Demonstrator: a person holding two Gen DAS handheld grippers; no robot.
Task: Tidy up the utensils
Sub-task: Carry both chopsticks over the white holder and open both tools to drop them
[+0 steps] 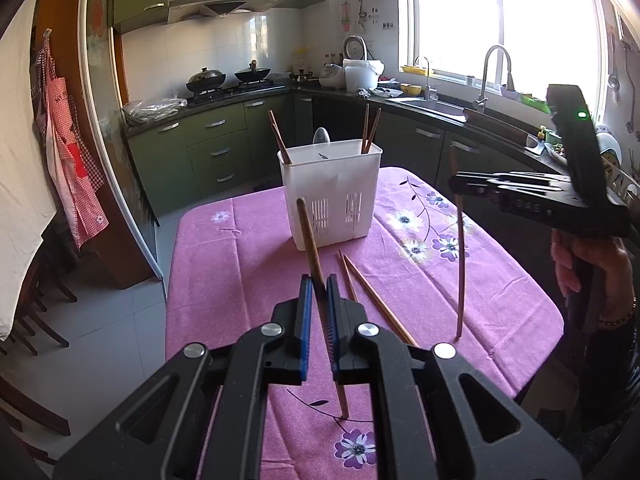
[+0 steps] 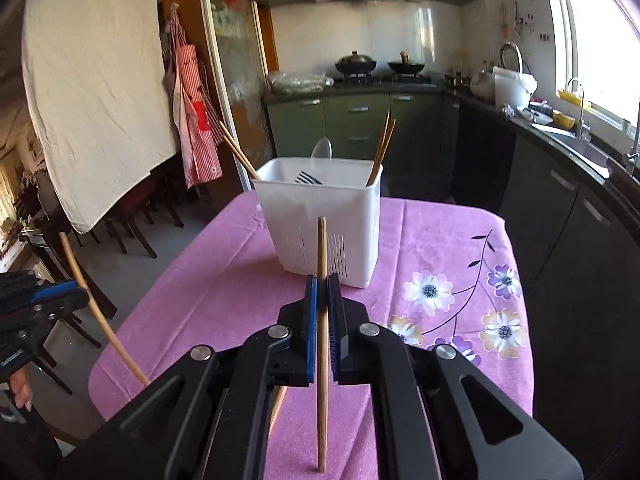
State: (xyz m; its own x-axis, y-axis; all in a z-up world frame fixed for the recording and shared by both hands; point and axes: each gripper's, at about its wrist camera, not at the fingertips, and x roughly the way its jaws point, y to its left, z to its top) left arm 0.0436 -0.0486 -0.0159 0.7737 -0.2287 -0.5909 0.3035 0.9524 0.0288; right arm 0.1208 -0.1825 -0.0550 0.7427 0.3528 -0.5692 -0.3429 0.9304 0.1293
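Left wrist view, left gripper (image 1: pixel 319 285) jaws clamped on upright chopstick (image 1: pixel 310 240), right gripper (image 2: pixel 322 285) jaws clamped on another chopstick (image 2: pixel 322 248), white basket (image 1: pixel 332 196) beyond both jaws.

Overexposed window (image 1: pixel 500 20) glare, sharp focus, fisheye-bent dark edges.

1. Green cabinets (image 1: pixel 216 140) run under a dark counter (image 1: pixel 420 100) along two walls.
2. A steel hood (image 1: pixel 228 0) hangs over the stove (image 1: pixel 236 90), where two black pans sit.
3. A bright window (image 1: pixel 500 20) stands above the sink (image 1: pixel 424 104).
4. The floor (image 1: pixel 100 340) is grey tile.
5. A red checked apron (image 2: pixel 196 120) and a white cloth (image 2: pixel 96 80) hang beside dark wooden chairs (image 2: pixel 136 216).
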